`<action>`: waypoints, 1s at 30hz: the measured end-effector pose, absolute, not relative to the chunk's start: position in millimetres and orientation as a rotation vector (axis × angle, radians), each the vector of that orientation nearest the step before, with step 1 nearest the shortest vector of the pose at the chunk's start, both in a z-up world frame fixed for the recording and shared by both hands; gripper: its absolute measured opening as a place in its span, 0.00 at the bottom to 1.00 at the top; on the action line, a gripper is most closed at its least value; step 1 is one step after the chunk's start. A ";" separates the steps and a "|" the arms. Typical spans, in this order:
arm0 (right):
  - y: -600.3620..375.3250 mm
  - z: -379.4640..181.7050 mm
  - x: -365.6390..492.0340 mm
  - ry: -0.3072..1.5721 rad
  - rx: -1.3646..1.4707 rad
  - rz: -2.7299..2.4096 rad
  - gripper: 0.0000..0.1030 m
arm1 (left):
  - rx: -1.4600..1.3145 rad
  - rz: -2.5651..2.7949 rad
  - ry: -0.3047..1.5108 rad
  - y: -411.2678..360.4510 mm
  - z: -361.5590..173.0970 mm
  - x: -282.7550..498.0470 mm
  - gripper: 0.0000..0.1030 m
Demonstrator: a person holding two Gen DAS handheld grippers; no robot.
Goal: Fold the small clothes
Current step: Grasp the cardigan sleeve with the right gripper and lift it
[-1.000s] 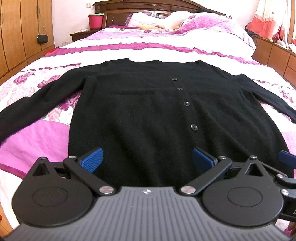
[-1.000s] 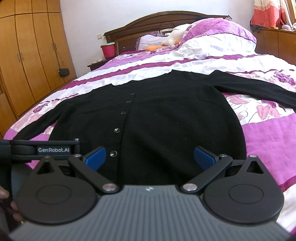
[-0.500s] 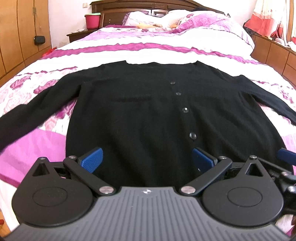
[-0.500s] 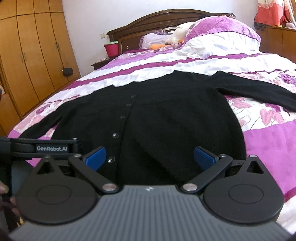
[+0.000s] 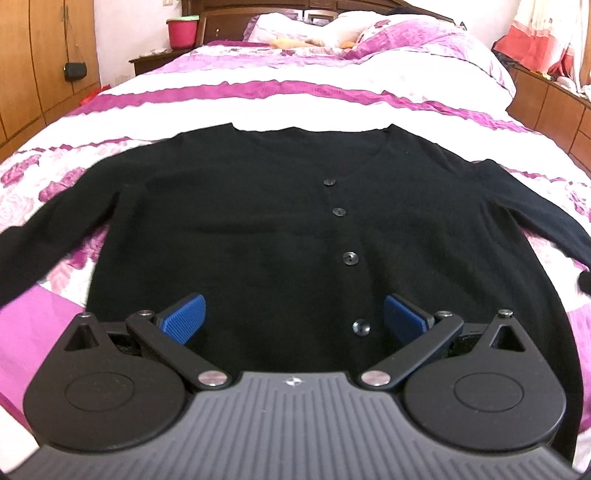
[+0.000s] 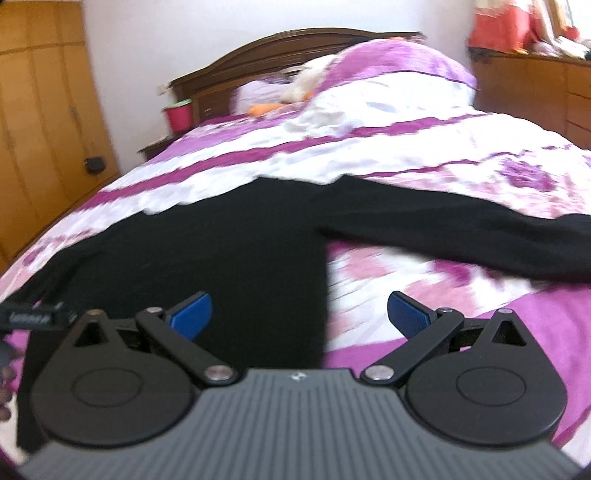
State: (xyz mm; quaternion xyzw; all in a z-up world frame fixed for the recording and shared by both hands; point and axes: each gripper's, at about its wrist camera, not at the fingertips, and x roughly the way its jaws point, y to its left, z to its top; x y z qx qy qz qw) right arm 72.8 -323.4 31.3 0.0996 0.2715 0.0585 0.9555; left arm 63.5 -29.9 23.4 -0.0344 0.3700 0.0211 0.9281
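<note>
A black buttoned cardigan (image 5: 258,221) lies flat on the bed, front up, with both sleeves spread outward. My left gripper (image 5: 293,319) hovers open over its lower hem, beside the bottom button (image 5: 361,327). In the right wrist view the cardigan (image 6: 229,251) fills the left half and its right sleeve (image 6: 461,236) stretches across to the right edge. My right gripper (image 6: 299,314) is open above the cardigan's right side edge, with nothing between its blue pads (image 6: 194,314). This view is blurred by motion.
The bedspread (image 5: 332,96) is white with magenta stripes and flowers. Pillows (image 5: 369,33) lie at the headboard. Wooden wardrobes (image 6: 44,129) stand at the left, a dresser (image 6: 535,88) at the right. A red bucket (image 5: 183,31) sits on the nightstand. The other gripper's bar (image 6: 33,315) shows at the left.
Both grippers have moved forward and lower over the cardigan. The right one has swung rightward, from over the body's middle to its right side edge. Both remain open.
</note>
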 end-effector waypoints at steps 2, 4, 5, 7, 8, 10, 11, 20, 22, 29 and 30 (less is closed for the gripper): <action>-349.7 30.6 78.3 0.548 0.233 0.076 1.00 | -0.077 0.047 0.769 -34.1 18.3 68.0 1.00; -371.6 29.6 82.0 0.549 0.251 0.029 1.00 | -0.076 0.050 0.784 -37.3 12.5 72.0 1.00; -382.5 29.3 83.4 0.545 0.256 0.006 1.00 | -0.075 0.051 0.795 -38.4 9.4 74.1 1.00; -401.6 29.4 83.4 0.538 0.259 -0.037 1.00 | -0.077 0.055 0.828 -40.7 1.4 78.2 1.00; -413.1 29.8 84.0 0.533 0.258 -0.059 1.00 | -0.079 0.058 0.839 -40.6 -1.9 79.2 1.00; -431.8 29.7 86.3 0.528 0.255 -0.103 1.00 | -0.070 0.066 0.843 -42.5 -7.8 80.8 1.00; -441.8 29.2 88.8 0.528 0.253 -0.130 1.00 | -0.064 0.067 0.842 -43.3 -9.8 81.3 1.00; -506.6 12.4 112.0 0.551 0.254 -0.269 1.00 | -0.028 0.073 0.845 -46.8 -21.1 85.6 1.00; -513.0 4.4 120.5 0.576 0.275 -0.268 1.00 | -0.024 0.077 0.845 -47.5 -22.9 86.0 1.00; -522.1 -30.0 134.6 0.612 0.381 -0.264 1.00 | -0.012 0.080 0.846 -48.9 -24.9 86.1 1.00; -521.8 -32.4 134.5 0.608 0.384 -0.265 1.00 | -0.011 0.082 0.844 -49.1 -25.0 85.7 1.00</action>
